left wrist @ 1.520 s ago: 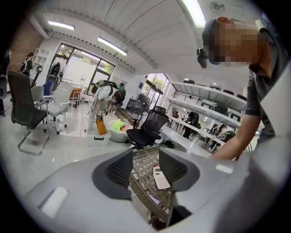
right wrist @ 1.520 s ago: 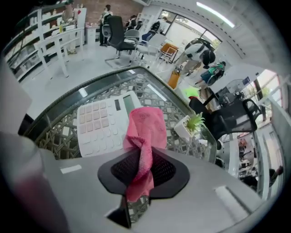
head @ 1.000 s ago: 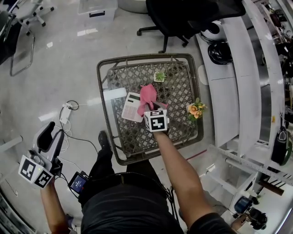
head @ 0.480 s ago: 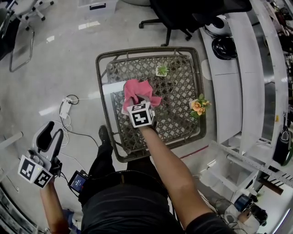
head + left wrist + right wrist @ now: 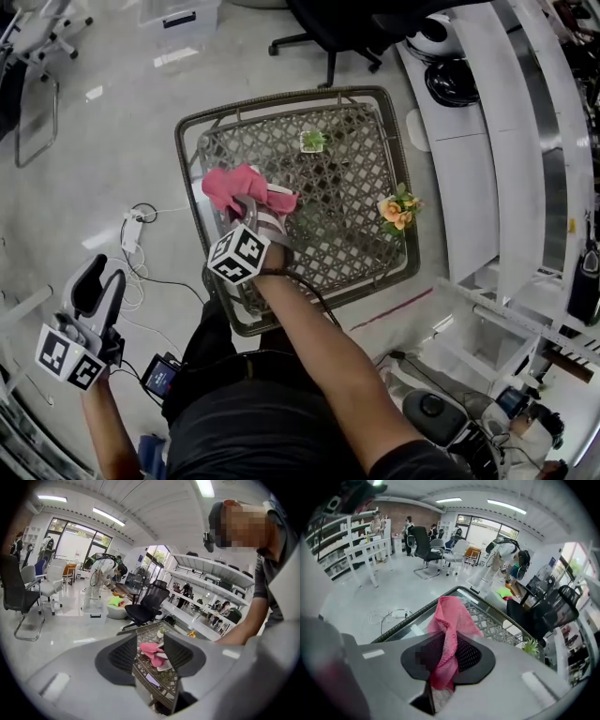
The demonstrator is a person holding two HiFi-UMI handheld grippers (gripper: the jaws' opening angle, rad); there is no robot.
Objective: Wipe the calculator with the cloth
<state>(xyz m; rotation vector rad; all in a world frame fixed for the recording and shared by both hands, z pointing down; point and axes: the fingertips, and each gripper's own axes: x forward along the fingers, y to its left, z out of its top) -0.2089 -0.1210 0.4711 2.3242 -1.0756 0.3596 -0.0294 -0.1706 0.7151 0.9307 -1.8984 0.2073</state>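
Over the left part of the wicker table [image 5: 375, 272], my right gripper [image 5: 251, 208] is shut on the pink cloth [image 5: 232, 184]. The cloth bunches ahead of the jaws near the table's left rim. In the right gripper view the cloth [image 5: 451, 616] is pinched between the black pads and fans out beyond them. The white calculator [image 5: 278, 201] is mostly hidden under cloth and gripper, with only an edge showing. My left gripper [image 5: 94, 281] hangs open over the floor, left of the table. Between its pads the left gripper view shows the cloth [image 5: 150, 648] and calculator [image 5: 165, 663] far off.
A small potted plant [image 5: 312, 141] stands at the table's far side and orange flowers [image 5: 396, 211] at its right edge. A black office chair [image 5: 347, 28] is beyond the table, white shelving [image 5: 478, 169] on the right. A power strip with cable [image 5: 134, 230] lies on the floor.
My right gripper has swept left across the table with the cloth, over the calculator, and its wrist has rolled. The calculator is now almost fully covered. The left gripper has hardly shifted.
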